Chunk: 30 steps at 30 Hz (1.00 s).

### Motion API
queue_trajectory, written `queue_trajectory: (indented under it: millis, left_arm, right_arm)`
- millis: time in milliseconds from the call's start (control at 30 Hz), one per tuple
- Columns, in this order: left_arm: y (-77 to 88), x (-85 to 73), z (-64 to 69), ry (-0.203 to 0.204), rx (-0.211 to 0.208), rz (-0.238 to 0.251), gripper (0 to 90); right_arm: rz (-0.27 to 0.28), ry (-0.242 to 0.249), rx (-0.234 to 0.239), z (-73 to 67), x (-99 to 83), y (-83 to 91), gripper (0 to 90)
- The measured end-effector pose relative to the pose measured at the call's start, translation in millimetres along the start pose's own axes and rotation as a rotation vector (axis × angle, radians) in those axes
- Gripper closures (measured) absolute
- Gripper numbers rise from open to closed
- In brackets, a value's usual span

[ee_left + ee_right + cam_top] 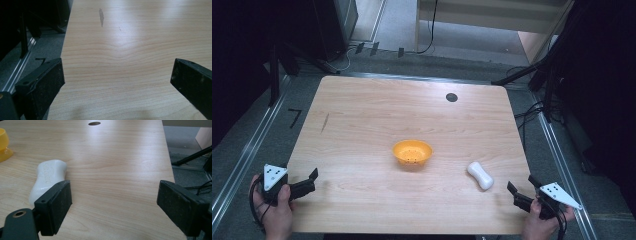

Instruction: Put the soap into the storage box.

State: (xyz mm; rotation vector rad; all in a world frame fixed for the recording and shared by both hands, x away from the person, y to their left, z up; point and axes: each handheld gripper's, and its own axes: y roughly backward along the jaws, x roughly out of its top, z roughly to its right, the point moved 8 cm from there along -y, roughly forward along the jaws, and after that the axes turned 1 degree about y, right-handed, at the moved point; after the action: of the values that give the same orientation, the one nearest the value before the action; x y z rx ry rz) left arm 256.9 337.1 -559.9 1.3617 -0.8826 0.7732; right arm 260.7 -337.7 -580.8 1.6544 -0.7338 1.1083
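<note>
An orange bowl (412, 152) stands near the middle of the wooden table (377, 115), and its edge (3, 146) shows at the left of the right gripper view. A white bone-shaped bar (480, 175) lies to the bowl's right; in the right gripper view the bar (47, 179) sits just beyond the left jaw. My left gripper (310, 181) rests open at the table's front left corner, with bare wood between its jaws (117, 80). My right gripper (521, 191) is open at the front right corner, a short way from the bar.
A dark round hole (451, 97) marks the table's far right part, also seen as a hole (94, 123) in the right gripper view. A dark streak (101, 15) stains the left side. Stands and cables (532, 107) crowd the floor around the table.
</note>
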Motion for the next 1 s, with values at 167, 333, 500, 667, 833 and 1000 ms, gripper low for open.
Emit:
queue_trajectory:
  millis: [167,333,500,667,833,1000]
  left_arm:
    - [0.1,0.0,0.2,-0.002,0.001,0.001,0.0]
    - [0.1,0.0,0.1,-0.001,0.001,0.001,0.0]
    - [0.2,0.0,0.2,0.0,0.004,0.003,0.0]
    - [0.5,0.1,0.1,-0.002,0.005,0.004,0.0]
    - [0.4,0.1,0.2,-0.002,0.003,0.003,0.0]
    - [0.4,0.0,0.1,-0.002,0.002,0.003,0.0]
  right_arm:
    - [-0.026,-0.005,-0.004,-0.2,-1.3,-1.6,13.2]
    - [-0.055,-0.008,0.015,-1.0,-2.4,-3.1,11.9]
    - [-0.119,0.025,0.033,-4.2,-2.7,-5.3,8.8]
    - [-0.203,0.082,0.037,-9.6,-1.9,-8.1,4.9]
    - [-0.287,0.118,0.048,-15.2,-0.1,-12.0,2.5]
    - [-0.356,0.141,0.064,-19.6,1.3,-19.2,0.0]
